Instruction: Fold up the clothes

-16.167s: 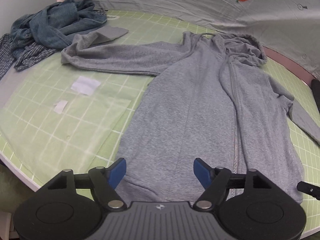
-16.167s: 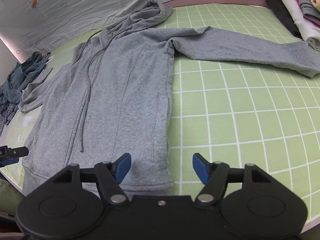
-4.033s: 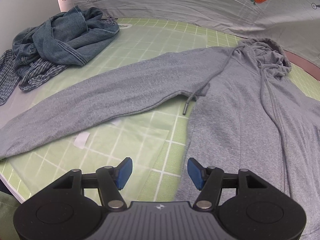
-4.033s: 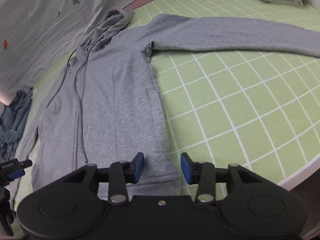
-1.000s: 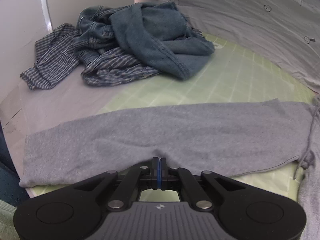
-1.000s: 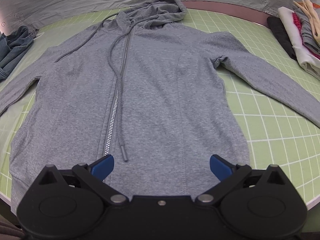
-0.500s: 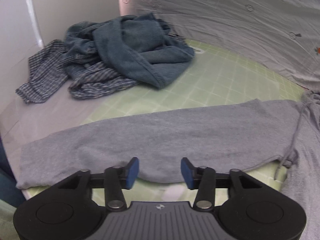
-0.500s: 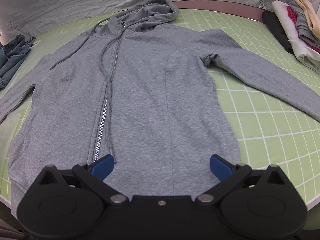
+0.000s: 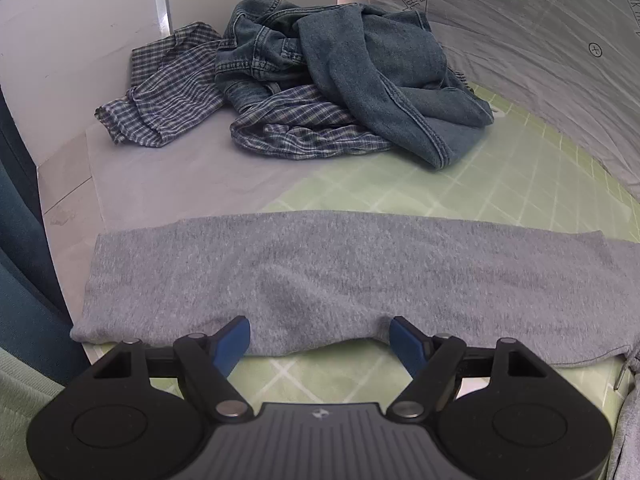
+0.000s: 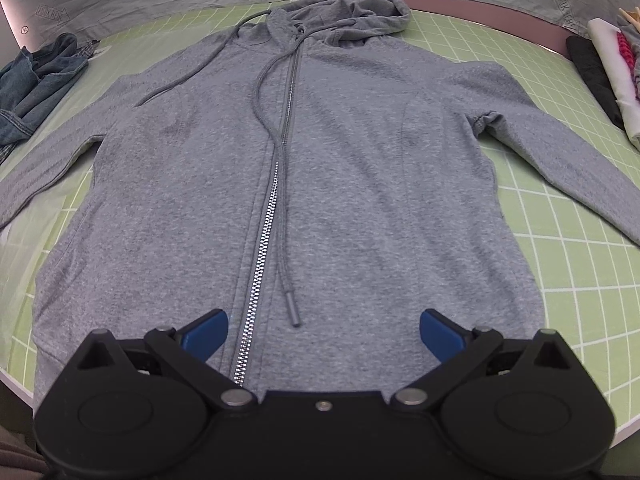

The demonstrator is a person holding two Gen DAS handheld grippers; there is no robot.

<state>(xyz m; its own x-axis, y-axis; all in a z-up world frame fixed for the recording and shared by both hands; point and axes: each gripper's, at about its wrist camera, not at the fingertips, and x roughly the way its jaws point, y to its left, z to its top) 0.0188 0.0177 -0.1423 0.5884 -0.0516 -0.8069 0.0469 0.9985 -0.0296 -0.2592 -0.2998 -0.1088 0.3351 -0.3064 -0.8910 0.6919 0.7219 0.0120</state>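
Spreading looks finished and folding is about to start, I judge: the grey zip-front hooded sweatshirt lies flat, front up, on the green gridded mat covering the bench, hood away from me and both sleeves stretched out sideways. My left jaws have just been opening and stand released, the near edge of the grey left sleeve between them but unpinched; my right jaws hang wide apart over the hem by the silver zip, grasping nothing. Next, I'd pinch the sleeve and carry it across the chest. Beyond the sleeve sits a crumpled heap of blue denim and checked shirts. No containers are in sight.
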